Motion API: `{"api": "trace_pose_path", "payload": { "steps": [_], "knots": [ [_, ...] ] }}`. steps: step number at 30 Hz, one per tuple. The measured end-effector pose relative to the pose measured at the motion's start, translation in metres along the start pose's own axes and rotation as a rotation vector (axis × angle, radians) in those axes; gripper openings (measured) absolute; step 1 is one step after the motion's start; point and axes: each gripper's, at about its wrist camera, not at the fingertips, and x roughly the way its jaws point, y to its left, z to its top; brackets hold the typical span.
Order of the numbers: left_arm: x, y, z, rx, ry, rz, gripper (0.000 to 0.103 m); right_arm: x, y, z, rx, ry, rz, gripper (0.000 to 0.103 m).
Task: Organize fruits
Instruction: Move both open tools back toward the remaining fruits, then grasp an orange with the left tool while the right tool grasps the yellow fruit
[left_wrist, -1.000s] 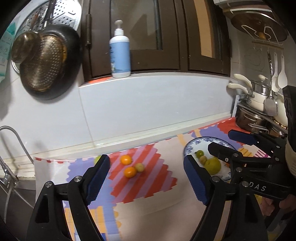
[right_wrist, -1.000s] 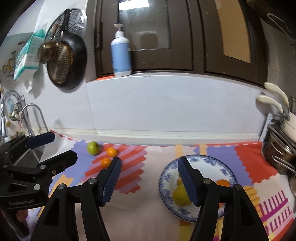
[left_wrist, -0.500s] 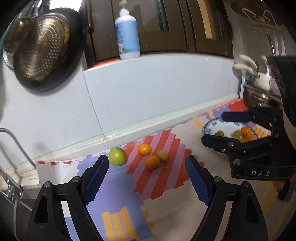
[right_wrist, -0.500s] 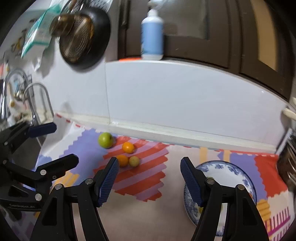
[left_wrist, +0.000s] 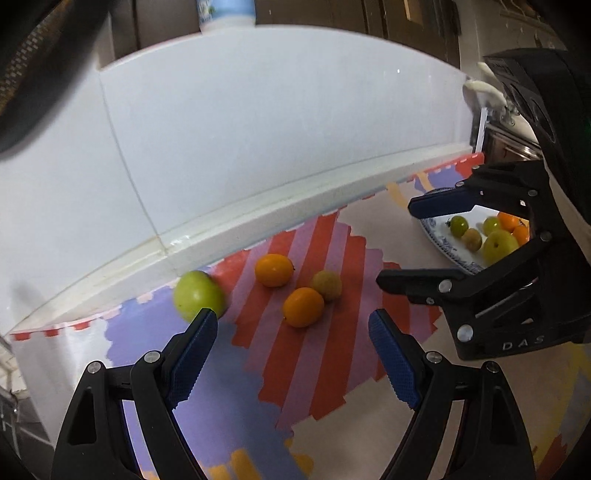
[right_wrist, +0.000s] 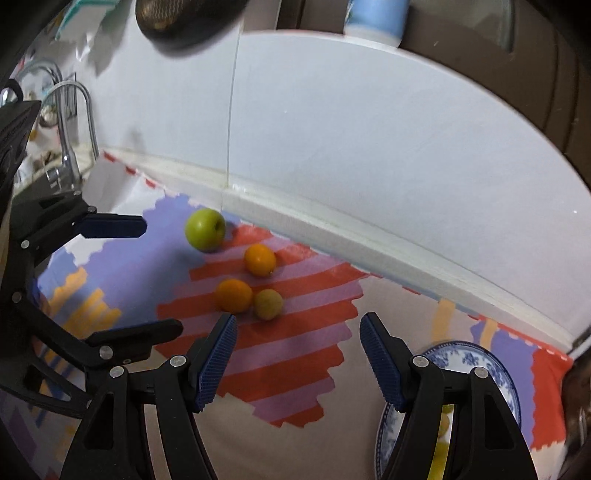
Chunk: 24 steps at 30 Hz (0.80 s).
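A green apple (left_wrist: 197, 299) (right_wrist: 205, 229), two oranges (left_wrist: 274, 269) (left_wrist: 303, 306) and a small yellowish fruit (left_wrist: 327, 285) lie close together on the red-striped patch of the mat, near the wall ledge. My left gripper (left_wrist: 291, 315) is open and hovers just short of them, with nothing between its fingers. From the right, my right gripper (right_wrist: 298, 320) is also open and empty, pointing at the same cluster. A blue-patterned plate (left_wrist: 439, 240) (right_wrist: 480, 354) further right holds several green, yellow and orange fruits, partly hidden behind the right gripper (left_wrist: 413, 245).
A white tiled wall with a low ledge (left_wrist: 295, 206) runs right behind the fruit. A sink faucet (right_wrist: 74, 122) stands at the left, metal pots (left_wrist: 509, 140) at the far right. A soap bottle (right_wrist: 376, 18) and a hanging pan (right_wrist: 184, 22) are above.
Both grippers have come down and leftward toward the loose fruit, which now looks larger and nearer. The plate has slid to the right edge of both views. No fruit has moved.
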Motion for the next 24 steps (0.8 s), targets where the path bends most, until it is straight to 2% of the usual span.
{"api": "trace_pose_path", "payload": {
  "steps": [4,12,17,21,22,24],
  "knots": [
    [0.021,0.007,0.005,-0.021,0.026,-0.029,0.084,0.023,-0.007,0.002,-0.009,0.059,0.022,0.069],
    [0.05,0.011,0.007,-0.052,0.086,-0.077,0.071,0.047,-0.019,-0.001,0.029,0.106,0.011,0.068],
    [0.06,0.011,0.007,-0.048,0.116,-0.072,0.049,0.054,-0.022,-0.002,0.044,0.121,0.024,0.065],
    [0.064,0.013,0.007,-0.06,0.124,-0.088,0.043,0.055,-0.016,-0.002,0.032,0.12,0.039,0.065],
    [0.065,0.014,0.007,-0.064,0.129,-0.098,0.034,0.056,-0.015,-0.001,0.033,0.119,0.042,0.065],
    [0.062,0.017,0.006,-0.077,0.128,-0.083,0.034,0.057,-0.013,0.0,0.036,0.12,0.055,0.065]
  ]
}}
